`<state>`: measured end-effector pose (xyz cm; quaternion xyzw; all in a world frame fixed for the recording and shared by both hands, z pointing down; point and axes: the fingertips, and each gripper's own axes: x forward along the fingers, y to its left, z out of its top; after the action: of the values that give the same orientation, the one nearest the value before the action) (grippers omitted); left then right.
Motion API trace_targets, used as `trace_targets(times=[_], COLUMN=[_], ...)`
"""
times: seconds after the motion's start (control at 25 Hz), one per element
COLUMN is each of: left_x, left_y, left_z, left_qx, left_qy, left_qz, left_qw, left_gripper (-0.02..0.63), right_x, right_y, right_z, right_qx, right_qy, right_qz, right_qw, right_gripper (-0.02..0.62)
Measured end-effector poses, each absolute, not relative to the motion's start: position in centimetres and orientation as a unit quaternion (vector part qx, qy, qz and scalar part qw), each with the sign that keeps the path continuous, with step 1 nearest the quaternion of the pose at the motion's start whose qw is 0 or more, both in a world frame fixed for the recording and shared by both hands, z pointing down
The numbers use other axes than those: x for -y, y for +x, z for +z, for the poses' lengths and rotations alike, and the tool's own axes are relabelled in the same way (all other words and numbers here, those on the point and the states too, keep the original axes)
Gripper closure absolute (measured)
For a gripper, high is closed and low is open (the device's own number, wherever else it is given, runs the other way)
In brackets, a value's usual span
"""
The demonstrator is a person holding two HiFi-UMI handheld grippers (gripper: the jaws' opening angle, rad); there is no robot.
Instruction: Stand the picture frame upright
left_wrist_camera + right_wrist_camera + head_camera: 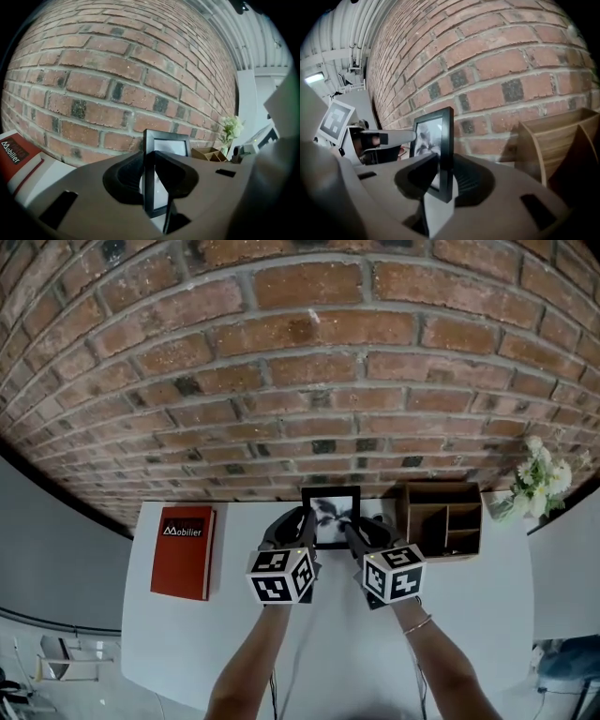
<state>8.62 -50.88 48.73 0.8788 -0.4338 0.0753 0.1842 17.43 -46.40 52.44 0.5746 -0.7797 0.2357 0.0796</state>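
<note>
Worktop set against a brick wall.
Picture frame at the far middle, by the wall; book well to its left, wooden organiser just right, flowers farther right.

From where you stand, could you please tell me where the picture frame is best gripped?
By its narrow black side bars, one tool from each side. The picture frame is flat and thin-edged, so each bar fits between jaws; the left tool and right tool clamp it that way.
</note>
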Motion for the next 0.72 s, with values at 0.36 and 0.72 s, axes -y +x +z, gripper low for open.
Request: trace_targets(times=[0.36,0.72], left_x=[53.8,55.4], left_y=[9.5,9.6], left_z=[49.5,50.5], left_qx=[0.433,0.430], left_qy=[0.879,0.881], left_qz=[0.064,0.055], left_qw=[0.187,0.192], left_gripper=[0.540,0.540], right_x=[49.4,51.2], right_y=[18.2,18.6], right_z=[53.7,54.6], right_qx=[0.772,0.771], right_qy=[0.583,0.586], right_qz=[0.242,0.237], right_qw=[0.070,0.076], right_gripper=[0.488,0.488])
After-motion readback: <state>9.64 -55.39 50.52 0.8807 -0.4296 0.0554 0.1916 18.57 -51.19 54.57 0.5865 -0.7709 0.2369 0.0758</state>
